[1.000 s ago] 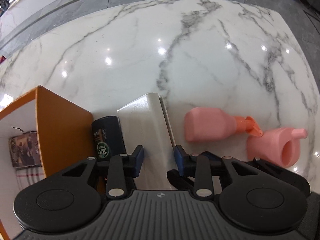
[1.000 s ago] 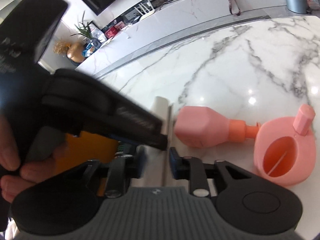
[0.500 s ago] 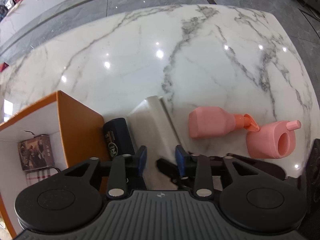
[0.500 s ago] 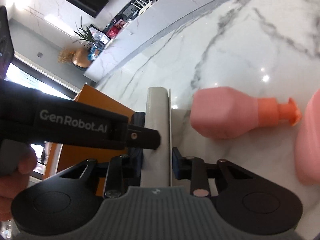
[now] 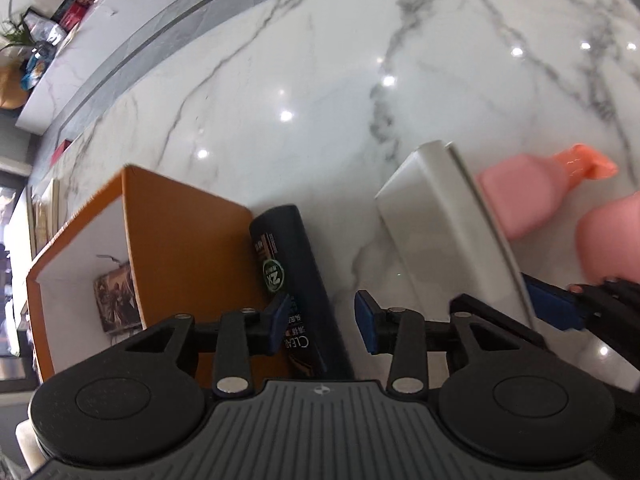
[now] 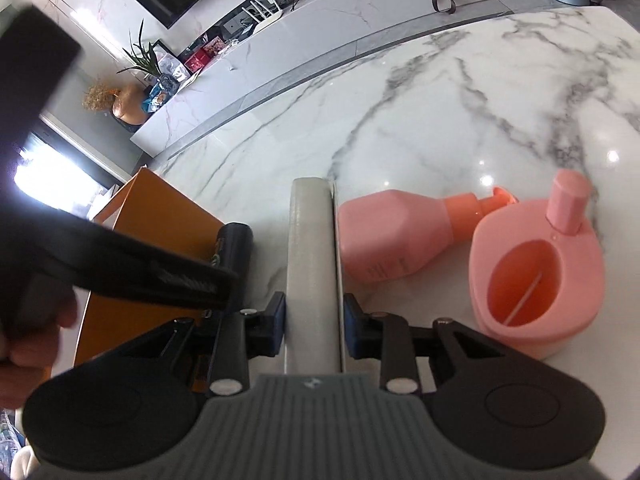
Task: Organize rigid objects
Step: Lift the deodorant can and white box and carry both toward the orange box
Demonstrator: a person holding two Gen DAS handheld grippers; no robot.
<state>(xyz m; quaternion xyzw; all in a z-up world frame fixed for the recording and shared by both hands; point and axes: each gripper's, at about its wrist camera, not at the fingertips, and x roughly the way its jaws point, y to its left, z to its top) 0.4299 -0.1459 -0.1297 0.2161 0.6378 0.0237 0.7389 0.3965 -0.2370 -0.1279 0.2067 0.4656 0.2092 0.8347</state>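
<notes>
A flat white box stands on edge on the marble table, and my right gripper is shut on its near end, blue pads pressing both faces. In the left wrist view the same white box shows with a right pad on it. My left gripper hovers over a dark shampoo bottle lying against an orange box. Its jaws are closing with the bottle's lower part between them, but the pads do not press on it. The dark bottle is partly hidden behind the left tool's black housing.
A pink pump bottle lies right of the white box, and a pink jug rests beside it. The open-topped orange box holds a printed card. The marble table stretches away beyond them. A hand grips the left tool.
My left gripper let go of the white box and swung left over the dark bottle. My right gripper shut on the white box.
</notes>
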